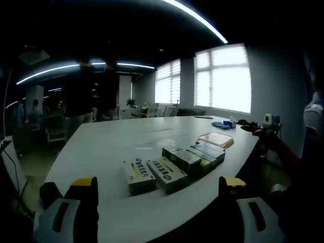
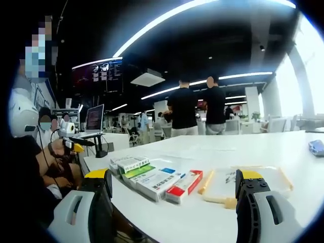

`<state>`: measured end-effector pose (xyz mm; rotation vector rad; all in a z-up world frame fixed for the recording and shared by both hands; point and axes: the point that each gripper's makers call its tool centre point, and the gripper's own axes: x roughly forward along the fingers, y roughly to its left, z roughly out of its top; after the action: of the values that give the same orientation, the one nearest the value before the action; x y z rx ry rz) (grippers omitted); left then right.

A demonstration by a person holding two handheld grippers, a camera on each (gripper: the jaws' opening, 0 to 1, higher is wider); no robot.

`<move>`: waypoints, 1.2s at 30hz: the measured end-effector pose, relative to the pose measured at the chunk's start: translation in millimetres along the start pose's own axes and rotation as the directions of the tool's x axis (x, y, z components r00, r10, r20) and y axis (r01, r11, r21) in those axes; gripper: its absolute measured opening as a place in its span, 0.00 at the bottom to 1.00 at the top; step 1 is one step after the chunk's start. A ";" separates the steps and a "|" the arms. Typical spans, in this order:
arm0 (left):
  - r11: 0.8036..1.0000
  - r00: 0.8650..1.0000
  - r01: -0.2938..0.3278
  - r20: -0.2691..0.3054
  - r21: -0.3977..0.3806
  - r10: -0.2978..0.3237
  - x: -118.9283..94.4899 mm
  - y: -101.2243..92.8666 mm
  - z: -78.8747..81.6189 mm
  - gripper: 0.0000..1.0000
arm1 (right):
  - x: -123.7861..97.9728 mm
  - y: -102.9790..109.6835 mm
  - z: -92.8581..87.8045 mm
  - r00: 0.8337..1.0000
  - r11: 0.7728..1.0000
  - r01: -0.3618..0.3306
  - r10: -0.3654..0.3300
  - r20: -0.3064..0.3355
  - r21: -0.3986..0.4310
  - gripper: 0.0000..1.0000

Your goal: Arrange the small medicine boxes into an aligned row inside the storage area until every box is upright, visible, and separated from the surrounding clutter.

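Several small medicine boxes lie flat in a loose cluster near the front edge of a white table. In the left gripper view, two white boxes with green and yellow print lie nearest. A green box and a pale one sit behind them. In the right gripper view the cluster runs from a white box past a green one and a white-blue one to a red-white box. My left gripper and my right gripper are both open, short of the boxes, holding nothing.
A flat shallow tray with a pale wooden rim lies beside the boxes. Small blue items sit farther back. A yellow-tipped gripper comes in from the left beside seated people. Two people stand beyond the table.
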<state>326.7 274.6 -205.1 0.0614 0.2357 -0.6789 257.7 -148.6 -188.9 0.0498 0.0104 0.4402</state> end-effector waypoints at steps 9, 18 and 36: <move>1.000 1.000 -0.002 0.003 -0.004 0.002 0.5 0.9 -0.3 0.99 | -1.1 1.1 7.8 1.000 1.000 0.001 -0.001 0.017 -0.001 1.00; 1.000 1.000 -0.009 -0.005 -0.011 0.009 2.3 6.2 -5.5 0.99 | -0.4 4.6 9.2 1.000 1.000 -0.004 0.004 0.020 0.001 1.00; 1.000 1.000 -0.018 -0.012 -0.012 0.018 10.2 11.8 -7.2 0.99 | 1.5 4.8 7.7 1.000 1.000 -0.007 0.007 0.012 0.002 1.00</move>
<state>340.4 278.5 -214.8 0.0557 0.2509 -0.6596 257.1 -143.9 -181.0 0.0545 -0.0011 0.4465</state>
